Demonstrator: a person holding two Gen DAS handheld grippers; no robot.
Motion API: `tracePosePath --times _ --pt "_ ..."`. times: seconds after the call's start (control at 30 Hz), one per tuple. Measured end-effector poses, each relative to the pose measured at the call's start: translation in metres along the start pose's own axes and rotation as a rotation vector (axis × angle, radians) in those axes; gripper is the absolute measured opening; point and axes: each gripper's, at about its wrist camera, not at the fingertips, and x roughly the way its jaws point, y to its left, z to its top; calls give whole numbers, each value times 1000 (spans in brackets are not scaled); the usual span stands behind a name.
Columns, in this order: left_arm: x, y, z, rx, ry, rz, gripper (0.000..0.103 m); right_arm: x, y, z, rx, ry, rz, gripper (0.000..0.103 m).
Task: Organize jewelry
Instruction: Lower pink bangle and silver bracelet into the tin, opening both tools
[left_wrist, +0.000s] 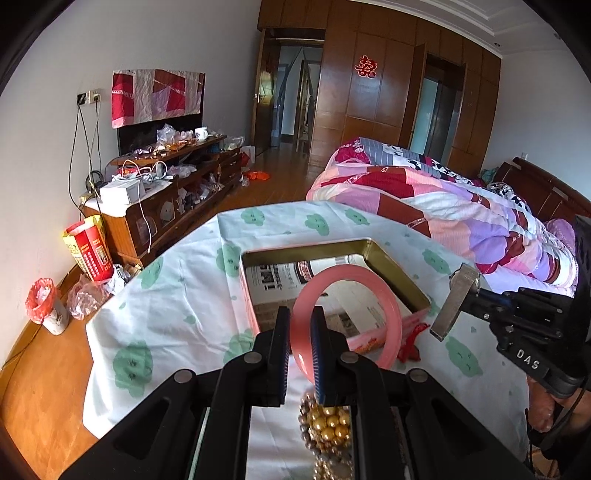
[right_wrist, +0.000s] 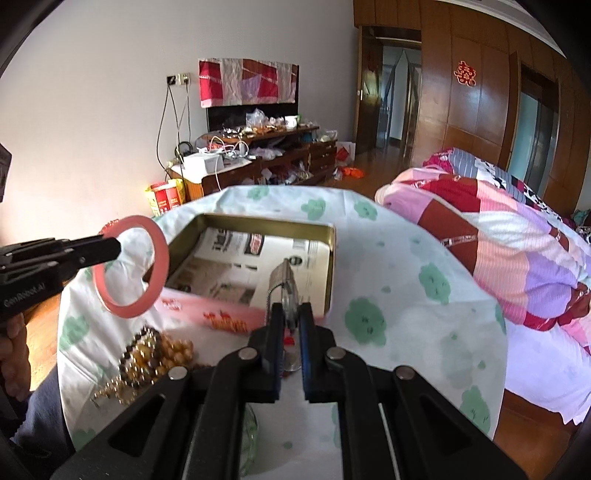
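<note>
Left wrist view: the left gripper (left_wrist: 300, 325) has its ribbed black and blue pads clamped on the rim of a smooth, glossy pink bangle (left_wrist: 345, 314), a thick ring held upright in the air at the near edge of an open rectangular tin box (left_wrist: 391, 266). The tin has brassy inner walls, a pink printed outside, and newspaper (right_wrist: 240, 266) lining its bottom. It sits on a white tablecloth (left_wrist: 177, 295) printed with green clouds. Round gold and brown bead bracelets (right_wrist: 155, 354) lie heaped on the cloth near the person's side of the tin. In the right wrist view, the right gripper (right_wrist: 291, 314) is pinched shut on a flat silvery metal-mesh watch band (right_wrist: 280, 284), lifted over the tin's near wall. A quilted patchwork blanket (right_wrist: 498, 240) covers the bed beyond.
</note>
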Motion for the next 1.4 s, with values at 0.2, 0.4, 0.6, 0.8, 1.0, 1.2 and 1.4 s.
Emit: tracePosePath --times 0.2,0.4,0.6,0.8,1.0,1.2,1.4 --pt "13 4 13 12 -4 7 10 3 -4 17 0 -20 13 10" --pt "31 7 25 27 3 22 10 17 -4 31 -17 -14 19 10" --pt "56 11 31 42 38 44 10 40 -3 40 -31 22 31 10" --pt "80 11 31 63 80 70 10 64 -1 43 -55 65 22 10" --pt "99 12 31 65 124 89 10 87 -4 45 -63 120 -1 10" --pt "111 14 30 67 151 98 10 103 -7 44 -60 161 -15 10" --pt "118 14 31 64 159 109 12 115 -10 48 -42 169 -14 10"
